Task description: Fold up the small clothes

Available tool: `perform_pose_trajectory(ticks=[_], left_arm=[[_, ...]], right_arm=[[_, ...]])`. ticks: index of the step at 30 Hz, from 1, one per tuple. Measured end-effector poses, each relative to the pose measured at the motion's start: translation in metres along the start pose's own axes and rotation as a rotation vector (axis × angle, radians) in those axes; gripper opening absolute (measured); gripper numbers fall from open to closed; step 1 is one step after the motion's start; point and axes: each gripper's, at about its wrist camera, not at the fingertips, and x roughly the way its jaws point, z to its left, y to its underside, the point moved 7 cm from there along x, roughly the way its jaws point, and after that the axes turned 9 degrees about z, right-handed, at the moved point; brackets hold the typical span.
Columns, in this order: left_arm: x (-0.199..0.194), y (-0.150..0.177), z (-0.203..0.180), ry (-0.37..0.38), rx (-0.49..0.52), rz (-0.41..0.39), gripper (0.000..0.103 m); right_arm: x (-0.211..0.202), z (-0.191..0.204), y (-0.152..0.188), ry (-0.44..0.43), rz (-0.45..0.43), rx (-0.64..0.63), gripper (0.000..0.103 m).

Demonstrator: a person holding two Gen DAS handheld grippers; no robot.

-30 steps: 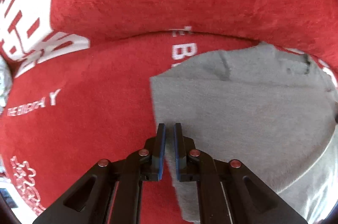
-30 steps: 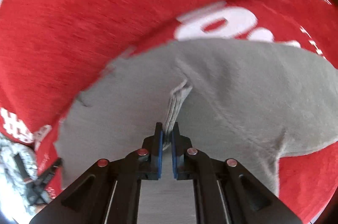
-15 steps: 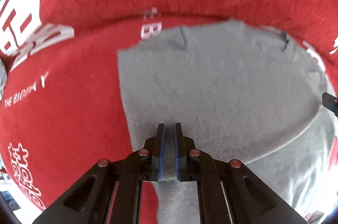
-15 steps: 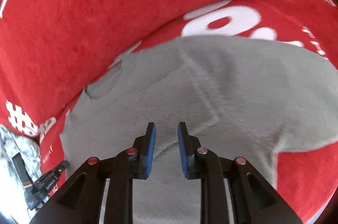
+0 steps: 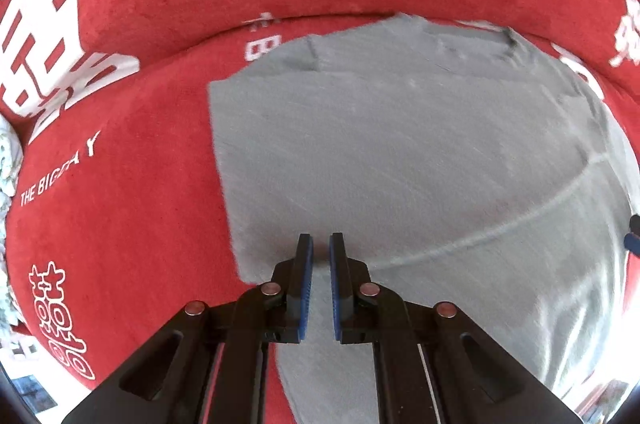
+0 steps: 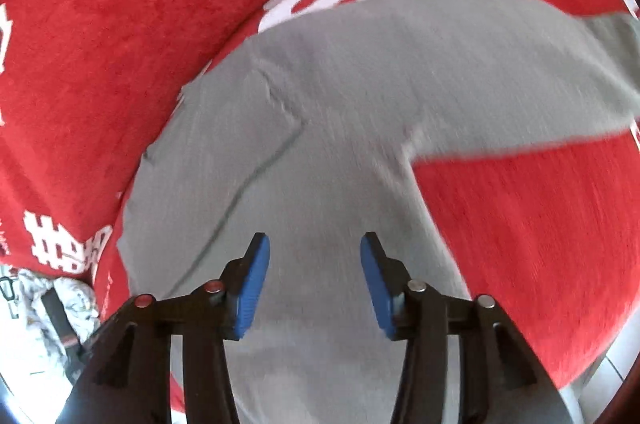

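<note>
A small grey shirt [image 5: 400, 152] lies flat on a red blanket [image 5: 120, 224]; its left side is folded over the body. It also shows in the right wrist view [image 6: 360, 96], with one sleeve stretching out to the right [image 6: 540, 72]. My left gripper [image 5: 320, 244] hovers over the shirt's near left edge, its jaws a narrow gap apart with no cloth between them. My right gripper [image 6: 314, 252] is wide open and empty above the shirt's lower body.
The red blanket has white lettering [image 5: 52, 36] and rises into a backrest behind the shirt. A pale patterned cloth [image 6: 52, 312] lies at the lower left of the right wrist view. The other gripper's tip [image 5: 632, 236] shows at the right edge.
Both grippers have let go of the shirt. The right jaws opened wide and drew back; the left jaws parted slightly after laying the folded side down.
</note>
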Motion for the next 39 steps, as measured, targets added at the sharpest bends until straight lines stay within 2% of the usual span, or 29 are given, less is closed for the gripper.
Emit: perform_pose_trajectory(ticks=[8, 14, 18, 20, 21, 22, 23, 24, 31, 35, 39], left_arm=[[-0.003, 0.028, -0.044, 0.04, 0.101, 0.035, 0.01], [0.002, 0.038, -0.06, 0.039, 0.137, 0.072, 0.01], [0.006, 0.039, -0.07, 0.042, 0.126, 0.094, 0.01], [0.005, 0.037, -0.074, 0.051, 0.104, 0.095, 0.011], [0.004, 0.036, -0.077, 0.054, 0.09, 0.096, 0.047], [0.003, 0.035, -0.081, 0.056, 0.073, 0.102, 0.103], [0.001, 0.033, -0.083, 0.044, 0.056, 0.092, 0.1], [-0.004, 0.029, -0.086, 0.028, 0.047, 0.07, 0.101], [-0.009, 0.011, -0.136, -0.021, 0.08, 0.062, 0.101], [-0.007, -0.001, -0.156, -0.015, 0.081, 0.077, 0.101], [0.002, -0.01, -0.183, 0.016, 0.086, 0.125, 0.101]], right_arm=[[0.001, -0.011, 0.052, -0.062, 0.021, 0.056, 0.064], [0.005, -0.013, 0.065, -0.104, 0.019, 0.074, 0.068], [0.005, -0.018, 0.062, -0.13, 0.034, 0.075, 0.079], [0.002, -0.021, 0.058, -0.14, 0.039, 0.07, 0.079], [0.001, -0.022, 0.056, -0.146, 0.036, 0.069, 0.079], [-0.002, -0.024, 0.052, -0.15, 0.036, 0.065, 0.08], [-0.004, -0.025, 0.049, -0.158, 0.03, 0.065, 0.081], [-0.007, -0.027, 0.046, -0.166, 0.031, 0.065, 0.083], [-0.022, -0.054, 0.017, -0.178, 0.027, 0.078, 0.083], [-0.039, -0.082, -0.001, -0.172, -0.008, 0.101, 0.083], [-0.059, -0.125, -0.02, -0.171, -0.061, 0.165, 0.083]])
